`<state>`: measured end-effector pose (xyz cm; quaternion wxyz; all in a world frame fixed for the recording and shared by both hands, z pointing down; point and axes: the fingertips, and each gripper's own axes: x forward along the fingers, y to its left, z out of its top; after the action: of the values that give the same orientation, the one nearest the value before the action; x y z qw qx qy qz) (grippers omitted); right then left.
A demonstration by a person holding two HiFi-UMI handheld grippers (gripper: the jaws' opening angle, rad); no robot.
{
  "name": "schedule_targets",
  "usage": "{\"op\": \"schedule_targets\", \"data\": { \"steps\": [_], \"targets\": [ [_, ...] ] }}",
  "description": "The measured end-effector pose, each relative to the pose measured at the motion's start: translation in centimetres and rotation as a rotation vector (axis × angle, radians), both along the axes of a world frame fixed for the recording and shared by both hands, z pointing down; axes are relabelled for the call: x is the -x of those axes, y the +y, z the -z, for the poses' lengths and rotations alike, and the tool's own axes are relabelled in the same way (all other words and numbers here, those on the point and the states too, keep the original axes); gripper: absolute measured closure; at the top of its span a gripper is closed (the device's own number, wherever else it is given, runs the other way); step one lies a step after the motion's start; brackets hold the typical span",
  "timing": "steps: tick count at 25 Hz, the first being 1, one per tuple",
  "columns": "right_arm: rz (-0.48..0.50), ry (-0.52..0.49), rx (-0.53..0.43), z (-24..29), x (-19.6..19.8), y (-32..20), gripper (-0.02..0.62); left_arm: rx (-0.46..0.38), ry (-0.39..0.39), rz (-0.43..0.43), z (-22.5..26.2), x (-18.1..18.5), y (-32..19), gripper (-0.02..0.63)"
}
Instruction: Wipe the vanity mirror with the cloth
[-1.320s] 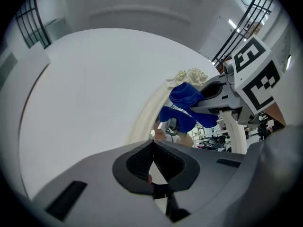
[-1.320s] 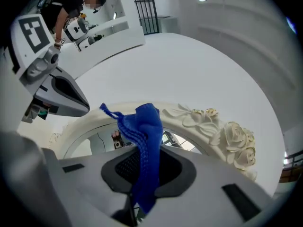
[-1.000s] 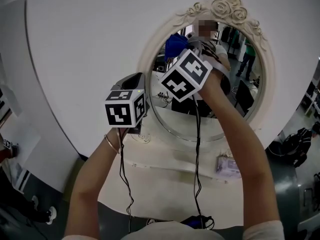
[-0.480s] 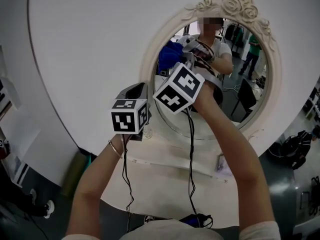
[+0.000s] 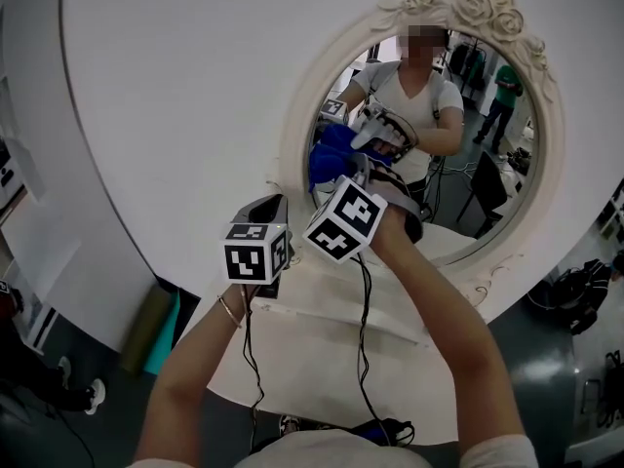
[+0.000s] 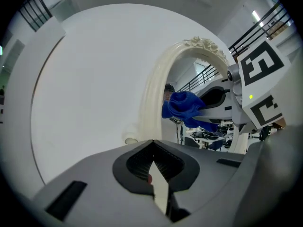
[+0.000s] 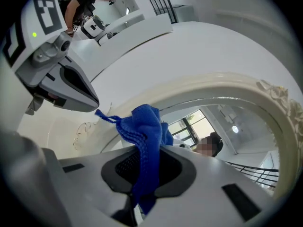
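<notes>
Wiping is in hand, I judge; the right gripper [image 7: 142,183] is clamped on a bunched blue cloth [image 7: 144,126], soft with a ribbed weave, which seems to lie against the glass of the oval mirror [image 5: 468,213] near its left rim; the cream frame [image 5: 292,144] is carved with roses; the next move calls for even pressure across the rest of the glass; the left gripper [image 6: 158,188] hangs beside, jaws together, empty.
</notes>
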<state>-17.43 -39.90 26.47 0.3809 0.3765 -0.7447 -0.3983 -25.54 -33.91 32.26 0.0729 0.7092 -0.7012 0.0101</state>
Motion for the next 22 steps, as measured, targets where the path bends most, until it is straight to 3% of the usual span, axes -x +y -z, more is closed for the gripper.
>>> {"op": "schedule_targets", "data": {
  "steps": [10, 22],
  "targets": [
    [0.011, 0.051, 0.151, -10.7, -0.4, 0.3, 0.529, 0.107, 0.052, 0.001, -7.7, 0.2, 1.4, 0.6],
    [-0.012, 0.111, 0.311, -20.4, -2.8, -0.1, 0.529, 0.195, 0.069, -0.033, -13.3, -2.6, 2.0, 0.6]
  ]
}}
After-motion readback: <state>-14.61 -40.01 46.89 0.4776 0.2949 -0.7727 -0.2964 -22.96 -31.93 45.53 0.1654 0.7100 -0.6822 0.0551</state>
